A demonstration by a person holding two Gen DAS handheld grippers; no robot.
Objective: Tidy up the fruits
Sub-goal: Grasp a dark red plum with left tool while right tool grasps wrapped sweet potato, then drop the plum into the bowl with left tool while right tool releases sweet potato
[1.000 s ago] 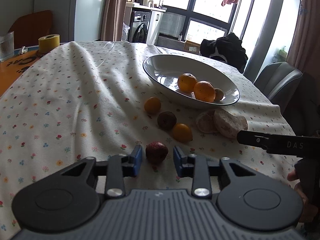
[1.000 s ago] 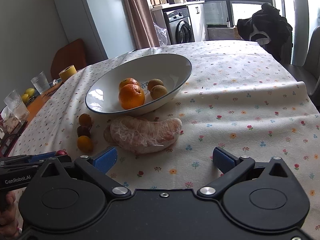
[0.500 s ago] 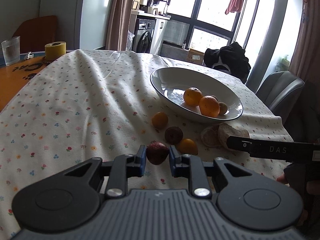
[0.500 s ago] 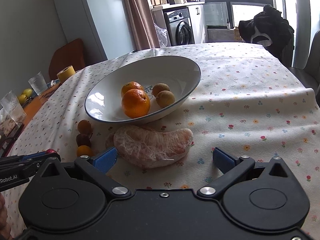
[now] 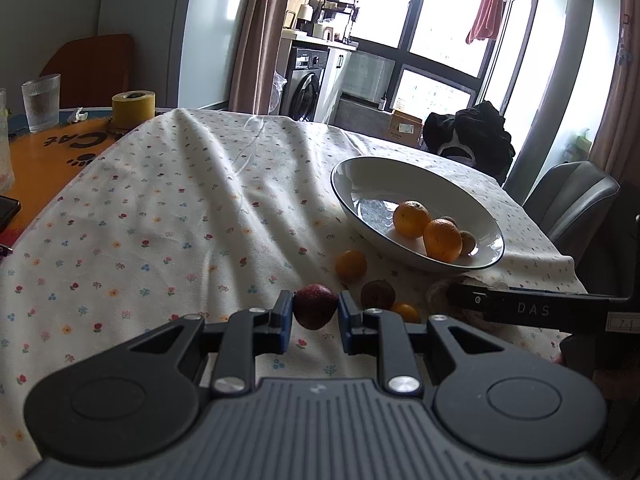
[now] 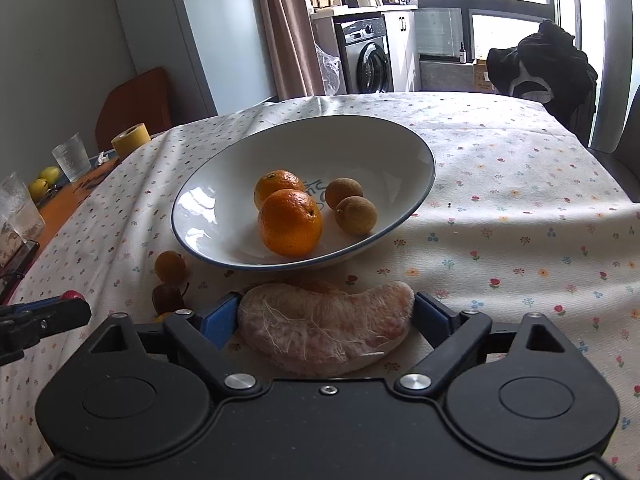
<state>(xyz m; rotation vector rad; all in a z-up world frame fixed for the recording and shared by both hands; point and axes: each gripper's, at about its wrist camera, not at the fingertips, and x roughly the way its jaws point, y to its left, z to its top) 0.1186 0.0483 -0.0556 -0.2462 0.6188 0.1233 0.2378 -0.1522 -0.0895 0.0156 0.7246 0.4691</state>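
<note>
While a person sorts fruit at a cloth-covered table (image 5: 168,216), the left wrist view shows the left gripper (image 5: 315,312) with its jaws clenched on a small dark red fruit (image 5: 315,306), held off the cloth just short of the white bowl (image 5: 404,188). Two oranges (image 5: 442,240) and a brownish fruit already sit in the bowl. Between the held fruit and the bowl, a small orange fruit (image 5: 351,265), a dark round fruit (image 5: 378,294) and another small orange fruit (image 5: 406,312) lie on the cloth. The right gripper's black finger crosses the lower right of this view. A roll of yellow tape (image 5: 133,107) and a glass (image 5: 41,102) stand on the bare table top, well apart from the fruit.

From the right wrist view, the right gripper (image 6: 326,314) has its jaws spread wide to either side of a large peeled citrus segment (image 6: 326,326) that lies on the cloth just in front of the bowl (image 6: 224,168). Whether the blue pads already touch the segment cannot be told; they do not look pressed in. Two small brown fruits (image 6: 355,214) rest beside the oranges (image 6: 289,222) in the bowl.

Judging from this, the red fruit should be carried over the near rim and let go low over the open left part of the bowl, so it does not strike the oranges. The soft segment probably needs a gentle squeeze across its ends and a level lift.
</note>
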